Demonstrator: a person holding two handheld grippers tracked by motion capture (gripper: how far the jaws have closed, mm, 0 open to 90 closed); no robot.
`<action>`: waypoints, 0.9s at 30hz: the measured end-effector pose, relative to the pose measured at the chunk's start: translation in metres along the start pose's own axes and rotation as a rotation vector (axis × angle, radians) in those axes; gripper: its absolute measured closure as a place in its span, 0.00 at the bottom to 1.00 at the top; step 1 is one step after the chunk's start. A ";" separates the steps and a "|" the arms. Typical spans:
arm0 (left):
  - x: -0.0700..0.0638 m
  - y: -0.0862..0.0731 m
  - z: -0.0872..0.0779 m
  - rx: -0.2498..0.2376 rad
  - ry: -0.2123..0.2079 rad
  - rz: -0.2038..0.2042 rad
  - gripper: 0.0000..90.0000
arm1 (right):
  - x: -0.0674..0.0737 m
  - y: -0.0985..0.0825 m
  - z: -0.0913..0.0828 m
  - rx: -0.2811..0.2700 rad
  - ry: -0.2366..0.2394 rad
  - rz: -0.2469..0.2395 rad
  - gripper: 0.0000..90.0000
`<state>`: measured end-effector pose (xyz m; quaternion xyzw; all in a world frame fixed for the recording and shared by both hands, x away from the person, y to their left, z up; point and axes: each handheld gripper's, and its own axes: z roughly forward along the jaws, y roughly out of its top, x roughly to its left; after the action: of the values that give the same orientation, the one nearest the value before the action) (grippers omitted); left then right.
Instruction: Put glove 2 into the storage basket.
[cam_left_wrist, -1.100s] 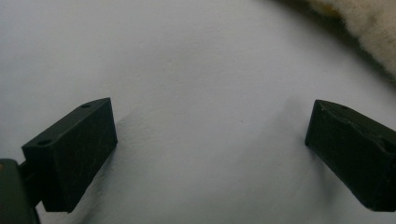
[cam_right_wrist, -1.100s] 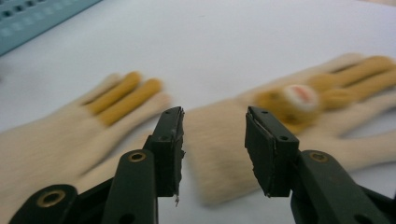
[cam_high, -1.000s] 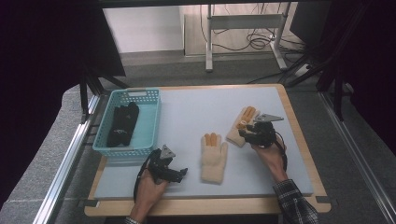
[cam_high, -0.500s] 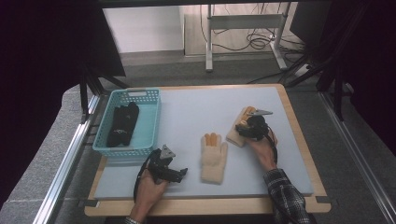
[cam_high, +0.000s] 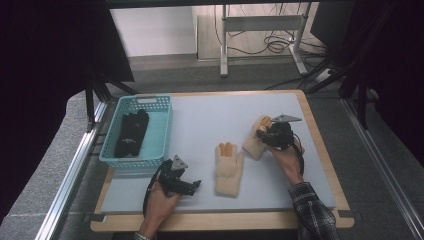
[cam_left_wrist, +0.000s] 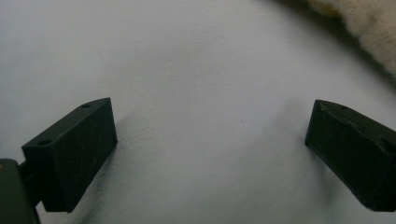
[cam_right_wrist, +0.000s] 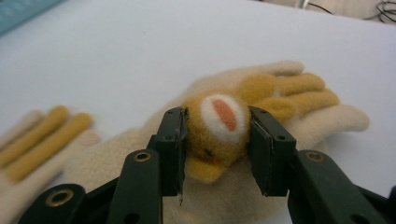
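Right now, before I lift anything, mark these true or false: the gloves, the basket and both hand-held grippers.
1. The right hand-held gripper pinches the yellow plush animal face on a cream knitted glove. True.
2. The left hand-held gripper holds the second cream glove. False: its jaws are open over bare table.
3. The teal plastic basket holds a black glove. True.
4. Both cream gloves lie in the basket. False: they lie on the white table.

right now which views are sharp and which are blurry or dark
High view: dim, black curtains at the sides, table evenly lit. Left gripper view: soft, fuzzy glove edge out of focus. Right gripper view: right claw and glove's animal patch sharp, second glove blurred.
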<state>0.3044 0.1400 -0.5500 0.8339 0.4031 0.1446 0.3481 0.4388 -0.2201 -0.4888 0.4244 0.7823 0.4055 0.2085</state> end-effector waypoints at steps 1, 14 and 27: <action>0.000 0.000 0.000 0.000 0.000 0.000 0.03 | 0.002 0.002 -0.005 -0.004 0.014 -0.007 0.65; 0.000 0.000 0.000 0.001 0.001 0.004 0.03 | 0.050 0.013 -0.060 -0.038 0.225 -0.133 0.65; 0.000 0.000 0.000 -0.001 0.001 0.000 0.03 | 0.113 -0.004 -0.042 0.067 0.366 -0.290 0.65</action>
<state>0.3043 0.1399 -0.5500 0.8336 0.4032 0.1450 0.3485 0.3465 -0.1467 -0.4661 0.2336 0.8728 0.4155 0.1050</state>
